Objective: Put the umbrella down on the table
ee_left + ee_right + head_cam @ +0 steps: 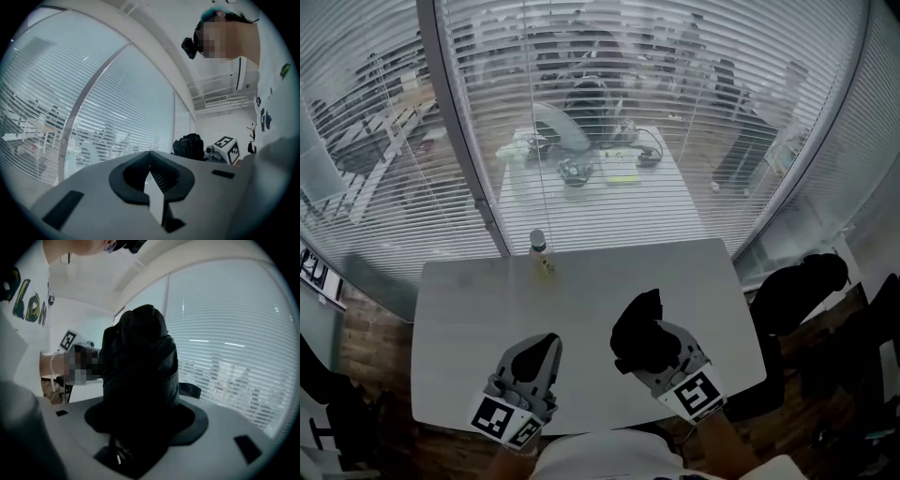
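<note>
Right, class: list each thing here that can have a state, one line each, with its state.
umbrella: folded, gripped by the right tool, over the table.
right tool: shut on the umbrella.
left tool: shut, empty.
bottle: upright, capped, near the table's far edge.
blinds: lowered, slats part open.

Black umbrella (pixel 642 330), white table (pixel 581 292), white slatted blinds (pixel 609 103)
</note>
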The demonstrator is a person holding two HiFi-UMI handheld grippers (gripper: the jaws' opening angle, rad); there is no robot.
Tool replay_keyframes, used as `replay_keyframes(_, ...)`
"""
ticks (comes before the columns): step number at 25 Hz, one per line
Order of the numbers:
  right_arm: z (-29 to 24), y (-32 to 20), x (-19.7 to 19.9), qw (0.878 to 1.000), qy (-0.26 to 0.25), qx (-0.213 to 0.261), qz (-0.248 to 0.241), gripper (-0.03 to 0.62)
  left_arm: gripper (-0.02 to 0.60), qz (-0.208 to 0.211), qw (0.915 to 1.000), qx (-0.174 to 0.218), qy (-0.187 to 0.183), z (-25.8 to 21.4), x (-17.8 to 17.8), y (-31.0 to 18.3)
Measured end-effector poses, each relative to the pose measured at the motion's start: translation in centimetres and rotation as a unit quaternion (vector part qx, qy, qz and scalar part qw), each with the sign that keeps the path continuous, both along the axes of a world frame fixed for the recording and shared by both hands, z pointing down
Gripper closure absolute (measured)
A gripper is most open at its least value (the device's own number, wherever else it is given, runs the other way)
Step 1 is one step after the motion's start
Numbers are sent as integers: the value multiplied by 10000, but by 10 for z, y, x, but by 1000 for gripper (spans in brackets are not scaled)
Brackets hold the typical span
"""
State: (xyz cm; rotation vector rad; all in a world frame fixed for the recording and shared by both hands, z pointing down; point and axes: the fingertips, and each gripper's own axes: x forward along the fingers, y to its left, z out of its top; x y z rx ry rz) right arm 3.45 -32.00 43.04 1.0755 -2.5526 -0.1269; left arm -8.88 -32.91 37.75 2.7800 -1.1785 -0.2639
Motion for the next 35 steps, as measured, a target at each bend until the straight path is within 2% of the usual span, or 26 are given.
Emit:
replay_keyframes(5, 41, -5, -8, 9937, 1083, -186, -215, 315, 569, -20, 10000, -39, -25, 3, -3, 5)
replay_keyframes(15, 112, -15, -28, 9663, 2398, -671, -656, 319, 569, -152, 9998, -99, -28, 7, -17, 10)
replay_keyframes(23, 178, -25, -40, 9328, 3232, -1236, -1010, 321, 569, -214, 9996, -156, -13, 15, -24, 10)
replay_keyframes(28, 223, -25, -42, 9060, 3750, -1534, -1220, 321, 569, -242, 9996, -175, -2, 17, -25, 14)
replay_keyframes(35, 267, -26, -48, 8768, 4165, -1906, -1467, 321, 569, -324, 9992, -235, 15, 19, -33, 12)
